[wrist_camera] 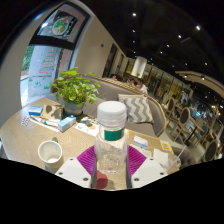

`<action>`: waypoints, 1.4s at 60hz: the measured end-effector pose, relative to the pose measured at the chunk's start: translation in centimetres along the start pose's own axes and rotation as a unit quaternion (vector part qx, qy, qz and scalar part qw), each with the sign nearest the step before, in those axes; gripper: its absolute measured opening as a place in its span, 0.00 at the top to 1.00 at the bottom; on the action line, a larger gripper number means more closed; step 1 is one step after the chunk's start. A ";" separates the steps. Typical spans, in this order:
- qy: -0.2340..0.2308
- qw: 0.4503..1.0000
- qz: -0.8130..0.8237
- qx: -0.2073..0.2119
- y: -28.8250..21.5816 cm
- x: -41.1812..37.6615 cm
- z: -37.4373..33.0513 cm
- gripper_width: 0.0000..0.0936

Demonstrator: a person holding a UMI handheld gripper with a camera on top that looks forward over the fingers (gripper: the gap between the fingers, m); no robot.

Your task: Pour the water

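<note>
A clear plastic water bottle [111, 140] with a white cap and a green neck band stands upright between my fingers. My gripper [110, 163] is shut on the bottle's lower body, with a purple pad [86, 160] pressed on each side. The bottle is held above the table. A small white cup [49, 152] sits on the light table [25, 135] to the left of the fingers. A small red thing [101, 181] shows low behind the bottle, between the fingers.
A potted green plant [73, 90] stands on the table beyond the cup. Books and papers [45, 116] lie by it. A flat box [158, 148] lies right of the bottle. Chairs and tables fill the room behind.
</note>
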State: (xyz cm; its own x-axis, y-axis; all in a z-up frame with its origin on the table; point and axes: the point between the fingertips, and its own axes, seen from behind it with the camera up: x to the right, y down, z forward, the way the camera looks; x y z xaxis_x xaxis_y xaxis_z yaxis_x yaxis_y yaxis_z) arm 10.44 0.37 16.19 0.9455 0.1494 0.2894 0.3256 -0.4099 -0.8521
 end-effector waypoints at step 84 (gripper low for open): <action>0.007 0.983 0.146 -0.112 4.0 -7.1 -22.5 0.09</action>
State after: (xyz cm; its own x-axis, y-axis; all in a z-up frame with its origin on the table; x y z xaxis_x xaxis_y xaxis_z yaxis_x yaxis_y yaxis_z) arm 5.27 -22.57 20.50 0.9984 -0.0151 0.0543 0.0331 -0.6215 -0.7827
